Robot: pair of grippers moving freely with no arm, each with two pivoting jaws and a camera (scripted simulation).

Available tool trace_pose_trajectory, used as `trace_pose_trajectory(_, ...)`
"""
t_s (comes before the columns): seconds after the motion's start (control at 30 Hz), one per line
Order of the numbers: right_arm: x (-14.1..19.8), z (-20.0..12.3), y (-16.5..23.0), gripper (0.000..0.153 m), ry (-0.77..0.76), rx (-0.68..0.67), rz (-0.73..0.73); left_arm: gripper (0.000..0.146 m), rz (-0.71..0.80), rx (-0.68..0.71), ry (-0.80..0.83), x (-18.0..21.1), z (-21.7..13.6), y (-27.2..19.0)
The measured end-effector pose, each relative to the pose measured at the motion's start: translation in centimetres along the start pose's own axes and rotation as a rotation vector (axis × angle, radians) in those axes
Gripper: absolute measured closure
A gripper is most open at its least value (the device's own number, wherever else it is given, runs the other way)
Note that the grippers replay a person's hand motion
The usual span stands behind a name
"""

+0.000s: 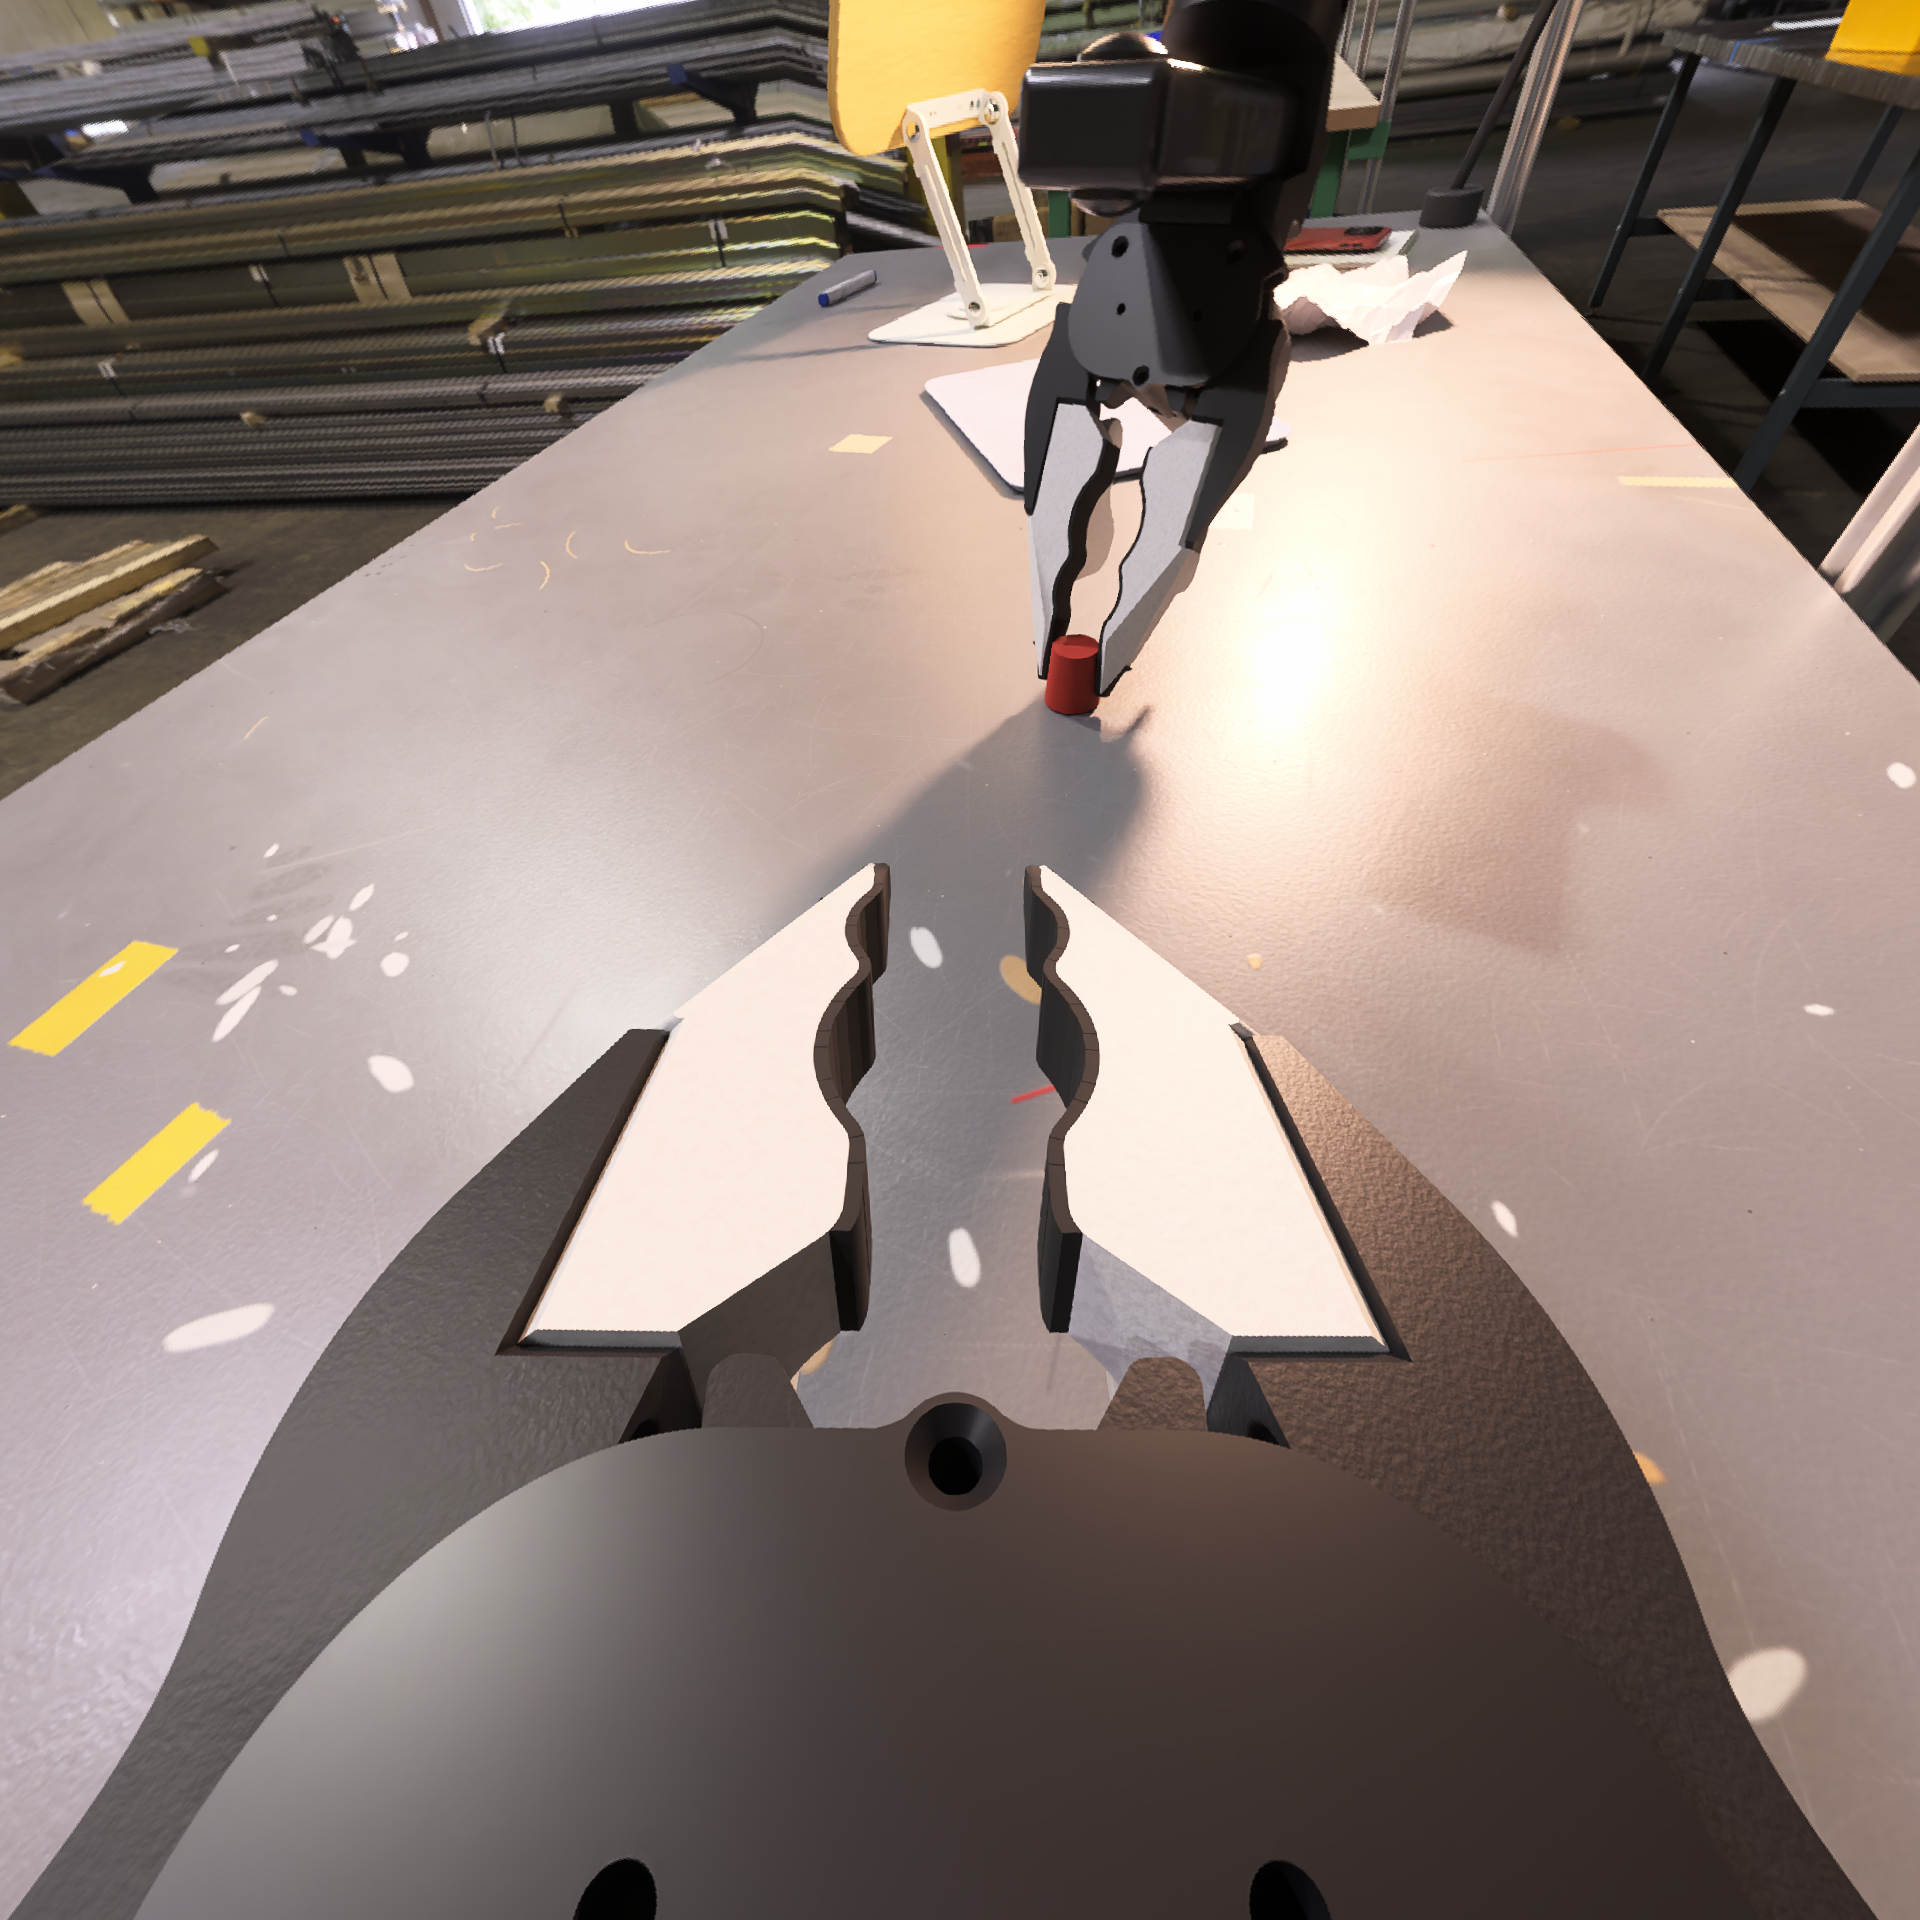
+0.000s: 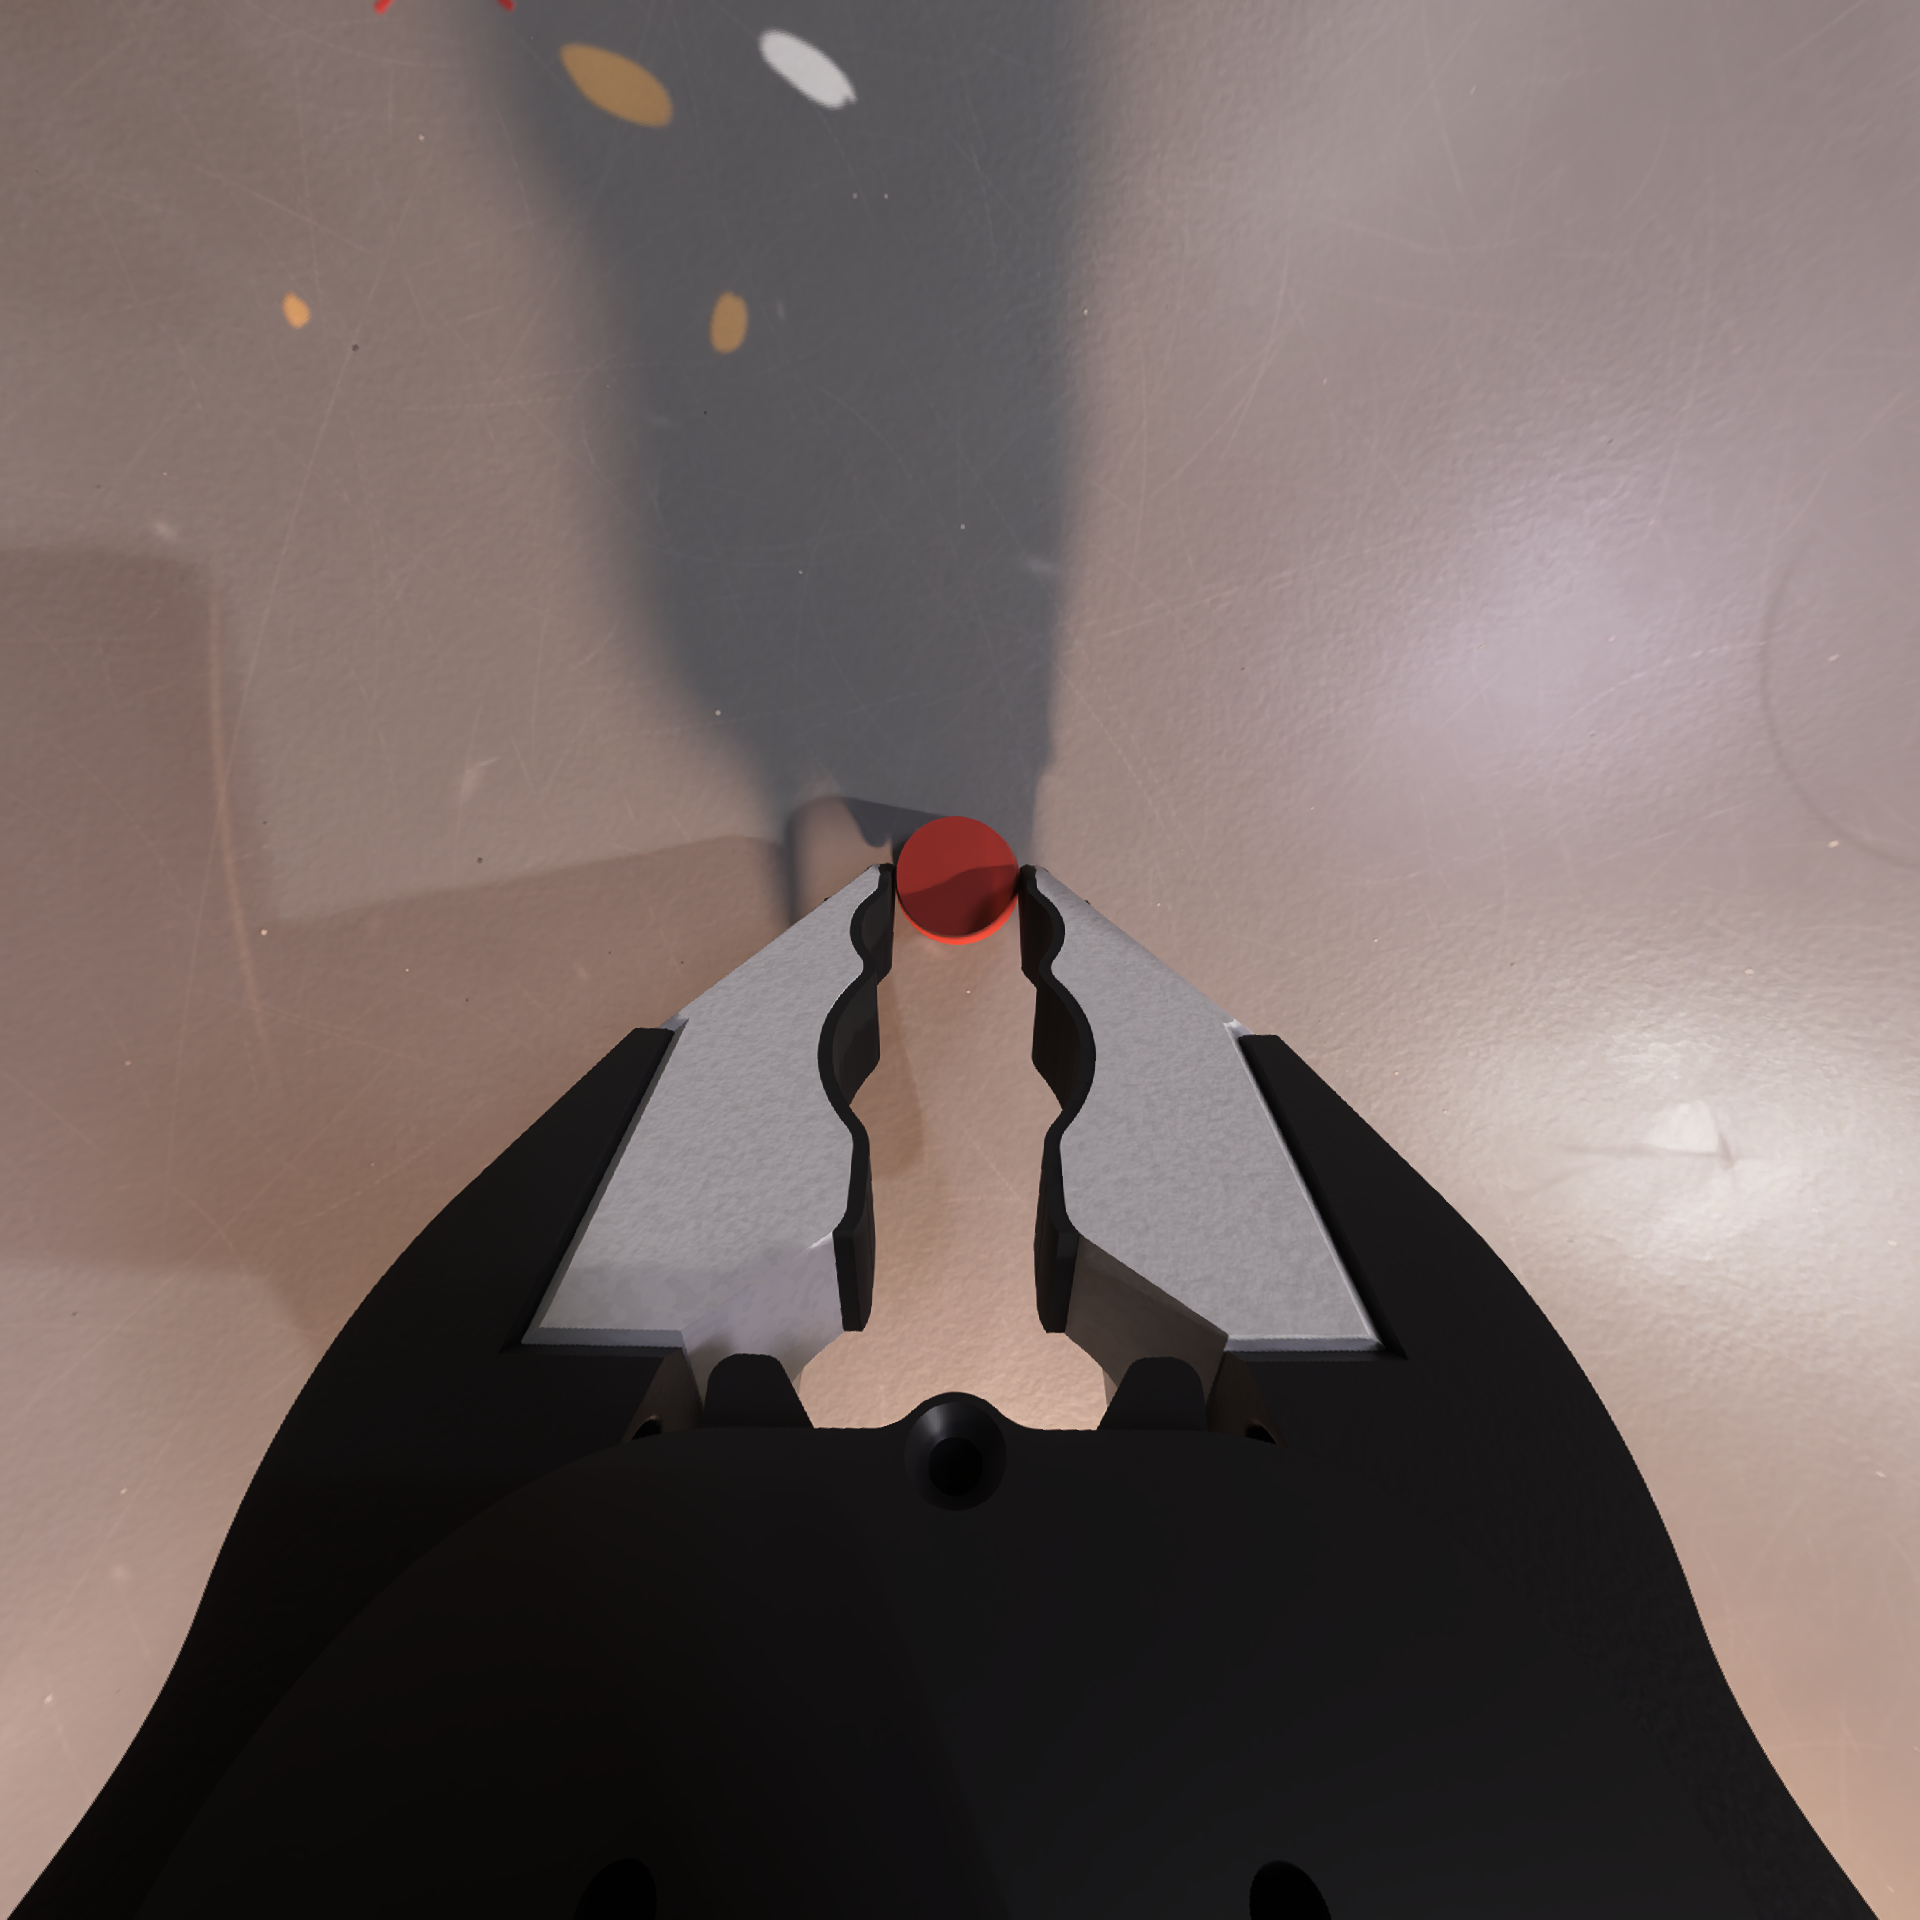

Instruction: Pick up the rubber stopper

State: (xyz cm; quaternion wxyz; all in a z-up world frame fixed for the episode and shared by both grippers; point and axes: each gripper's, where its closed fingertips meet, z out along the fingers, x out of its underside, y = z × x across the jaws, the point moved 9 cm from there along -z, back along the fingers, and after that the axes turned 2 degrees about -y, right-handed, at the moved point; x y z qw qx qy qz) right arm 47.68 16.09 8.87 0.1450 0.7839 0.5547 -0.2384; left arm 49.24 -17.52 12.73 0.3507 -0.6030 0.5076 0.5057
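Note:
The rubber stopper (image 1: 1070,675) is a small red tapered plug standing upright on the grey table (image 1: 623,727). My right gripper (image 1: 1081,677) comes down on it from above, with one fingertip on each side. In the right wrist view the stopper's round top (image 2: 956,883) fills the gap between the tips of my right gripper (image 2: 958,881) and touches both. The stopper's base rests on the table. My left gripper (image 1: 958,878) hovers low over the table nearer the front, well short of the stopper. It is empty, with a narrow gap between its fingers.
Behind the stopper lie a flat white pad (image 1: 987,416), a white hinged stand (image 1: 977,301), a blue marker (image 1: 847,286), crumpled white paper (image 1: 1371,296) and a red flat object (image 1: 1340,239). Yellow tape strips (image 1: 94,997) mark the table's left side. Stacked metal sheets lie beyond the left edge.

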Motion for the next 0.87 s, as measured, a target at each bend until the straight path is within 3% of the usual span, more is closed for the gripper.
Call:
trace_pose_trajectory(0.2,-1.6,-1.8,1.9,0.129,-0.120,0.095,-0.045,0.121,-0.005,-0.002,0.003,0.1,0.0,0.0)
trace_pose_trajectory(0.37,-5.3,-3.3,6.0,0.129,-0.316,0.151,-0.149,0.121,-0.011,0.001,0.011,0.1,0.1,0.0)
trace_pose_trajectory(0.53,-9.8,-3.0,10.7,0.129,-0.517,0.202,-0.199,0.121,-0.015,-0.004,0.009,0.1,0.1,0.0)
trace_pose_trajectory(0.67,-12.7,-1.7,13.1,0.129,-0.672,0.258,-0.147,0.121,-0.024,-0.003,-0.001,0.1,0.1,0.0)
trace_pose_trajectory(0.87,-12.5,0.9,13.7,0.129,-0.691,0.550,-0.274,0.121,-0.129,0.051,-0.070,-0.2,-0.2,0.1)
